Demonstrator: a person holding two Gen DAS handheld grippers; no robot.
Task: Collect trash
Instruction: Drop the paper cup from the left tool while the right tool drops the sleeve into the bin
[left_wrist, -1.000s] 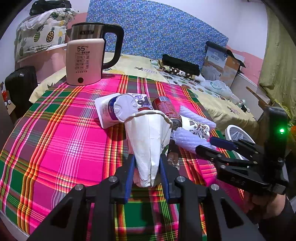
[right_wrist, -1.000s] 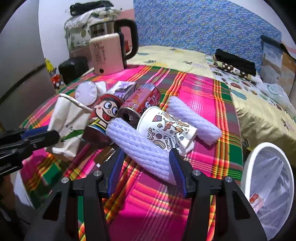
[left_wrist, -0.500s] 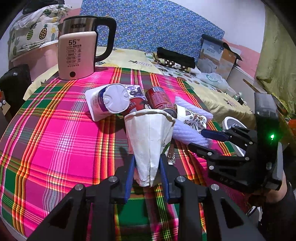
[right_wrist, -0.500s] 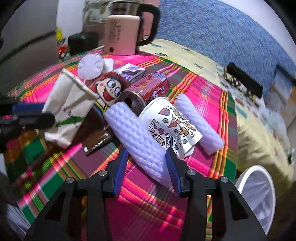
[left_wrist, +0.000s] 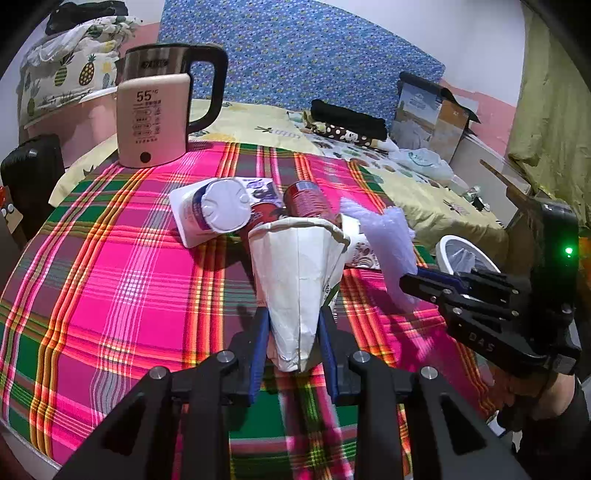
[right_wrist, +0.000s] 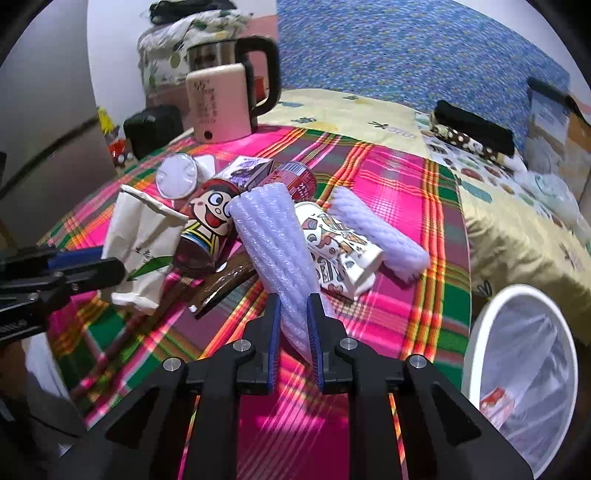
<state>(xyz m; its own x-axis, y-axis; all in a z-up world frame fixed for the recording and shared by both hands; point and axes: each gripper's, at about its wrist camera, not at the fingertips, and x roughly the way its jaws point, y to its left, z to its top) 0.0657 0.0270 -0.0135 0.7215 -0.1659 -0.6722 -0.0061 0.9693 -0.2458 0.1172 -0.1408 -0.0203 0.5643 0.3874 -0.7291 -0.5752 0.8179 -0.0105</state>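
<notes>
My left gripper is shut on a white paper bag and holds it over the plaid tablecloth. My right gripper is shut on a white foam net sleeve, lifted off the pile; it also shows in the left wrist view. On the cloth lie a cartoon can, a red can, a printed paper cup, a second foam sleeve, a white lidded cup and a brown wrapper.
A white bin with a plastic liner stands at the table's right edge, with some trash inside. An electric kettle stands at the back left of the table. A bed with clothes and a cardboard box lies behind.
My right gripper has closed on the foam sleeve and raised it from the pile. The left gripper still holds the paper bag, little moved.
</notes>
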